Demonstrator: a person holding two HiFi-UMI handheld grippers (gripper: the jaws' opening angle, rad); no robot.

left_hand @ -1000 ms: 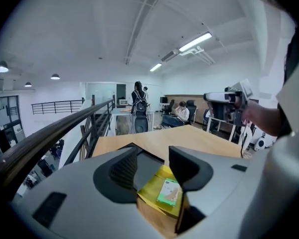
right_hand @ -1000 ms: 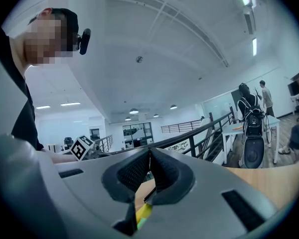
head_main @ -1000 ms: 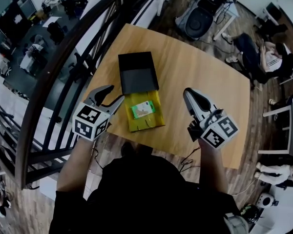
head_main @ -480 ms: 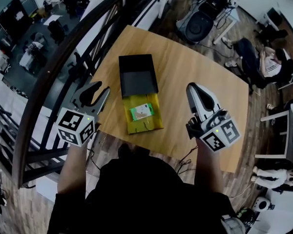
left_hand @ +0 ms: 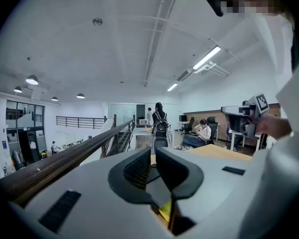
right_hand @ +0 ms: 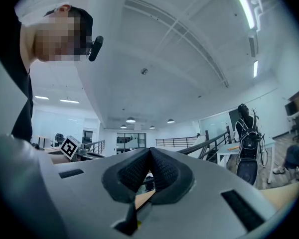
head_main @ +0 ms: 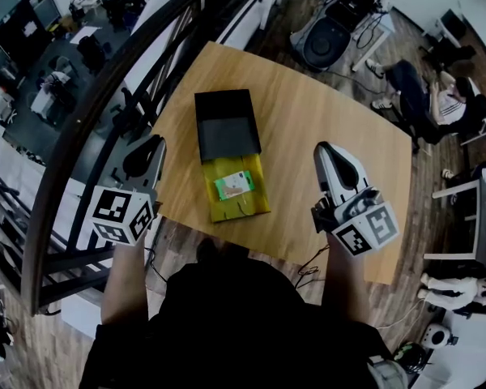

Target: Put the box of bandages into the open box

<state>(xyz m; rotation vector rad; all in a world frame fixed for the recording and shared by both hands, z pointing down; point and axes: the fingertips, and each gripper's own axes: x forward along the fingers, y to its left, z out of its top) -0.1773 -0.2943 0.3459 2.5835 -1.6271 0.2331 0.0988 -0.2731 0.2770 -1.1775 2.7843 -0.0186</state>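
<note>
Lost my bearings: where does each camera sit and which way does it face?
Head view: on the person's head, steeply down at the table, open box and box of bandages; shows torso, forearms, left gripper, right gripper.
Left gripper view: on the left gripper, outward across the hall over closed fingers; shows the hand holding the right gripper.
Right gripper view: on the right gripper, outward over closed fingers; shows the person's head.
Shared: both gripper views catch the railing and a backpack wearer.

left gripper [head_main: 151,146] jaws together, right gripper [head_main: 325,150] likewise
</note>
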